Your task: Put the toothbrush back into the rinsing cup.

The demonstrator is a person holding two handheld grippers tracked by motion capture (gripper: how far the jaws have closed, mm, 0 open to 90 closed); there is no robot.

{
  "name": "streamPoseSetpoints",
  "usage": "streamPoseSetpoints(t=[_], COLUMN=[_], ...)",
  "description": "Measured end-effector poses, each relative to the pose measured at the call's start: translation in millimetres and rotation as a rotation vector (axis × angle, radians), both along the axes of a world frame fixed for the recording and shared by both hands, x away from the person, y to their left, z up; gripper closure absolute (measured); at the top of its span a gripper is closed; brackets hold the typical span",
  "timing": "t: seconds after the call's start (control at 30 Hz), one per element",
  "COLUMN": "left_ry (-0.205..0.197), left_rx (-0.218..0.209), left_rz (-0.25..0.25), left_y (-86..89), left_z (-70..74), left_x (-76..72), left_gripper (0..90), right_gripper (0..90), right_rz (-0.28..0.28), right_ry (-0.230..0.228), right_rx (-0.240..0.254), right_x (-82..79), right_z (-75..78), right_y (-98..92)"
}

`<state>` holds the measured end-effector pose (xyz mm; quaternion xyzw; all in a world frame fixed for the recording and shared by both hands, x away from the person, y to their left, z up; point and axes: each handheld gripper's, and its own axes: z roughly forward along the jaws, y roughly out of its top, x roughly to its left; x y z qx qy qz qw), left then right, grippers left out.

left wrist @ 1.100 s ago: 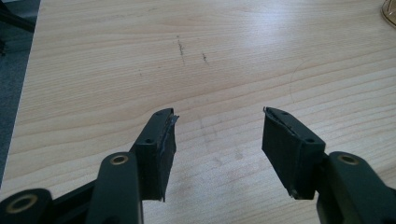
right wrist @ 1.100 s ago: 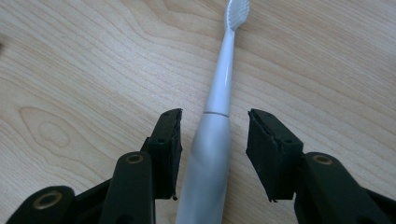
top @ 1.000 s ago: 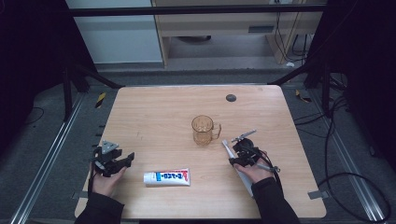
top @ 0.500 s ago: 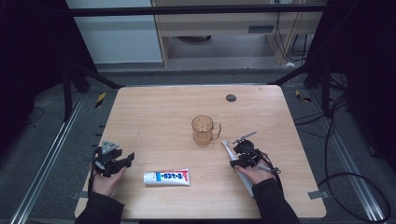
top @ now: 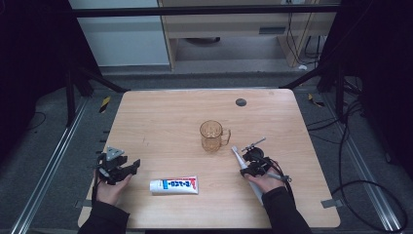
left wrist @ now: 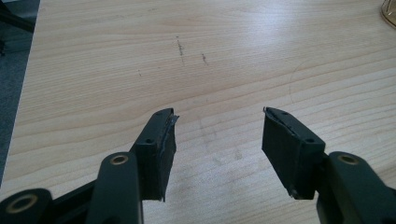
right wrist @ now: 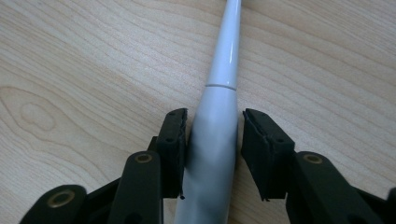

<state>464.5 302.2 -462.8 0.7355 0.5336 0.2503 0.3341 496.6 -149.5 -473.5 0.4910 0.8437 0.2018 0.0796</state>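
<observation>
A white toothbrush (top: 234, 151) lies on the wooden table (top: 160, 122), right of centre, pointing toward an amber glass mug (top: 212, 136). My right gripper (top: 251, 163) straddles its thick handle (right wrist: 219, 116). The jaws have just been closing. The left pad (right wrist: 175, 135) touches the handle and a thin gap remains at the right pad. A blue-and-white toothpaste tube (top: 174, 185) lies flat near the front edge. My left gripper (top: 130, 167) rests at the front left, open (left wrist: 218, 114), with bare wood between its jaws.
A small dark round disc (top: 240, 102) sits near the table's far edge. The mug's rim (left wrist: 390, 11) shows at the top right corner of the left gripper view. Metal rails and cables run along the floor on both sides of the table.
</observation>
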Motion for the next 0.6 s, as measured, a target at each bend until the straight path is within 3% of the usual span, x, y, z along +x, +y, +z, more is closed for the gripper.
streamPoseSetpoints(t=[0.6], left_ry=[0.001], left_rx=[0.0], left_rz=[0.0], left_y=[0.0], left_z=[0.1], left_x=[0.1], left_gripper=[43.9], right_gripper=[67.5], right_rz=[-0.016], right_ry=[0.027], right_rx=[-0.011], right_x=[0.0], right_z=[3.6], right_y=[4.3])
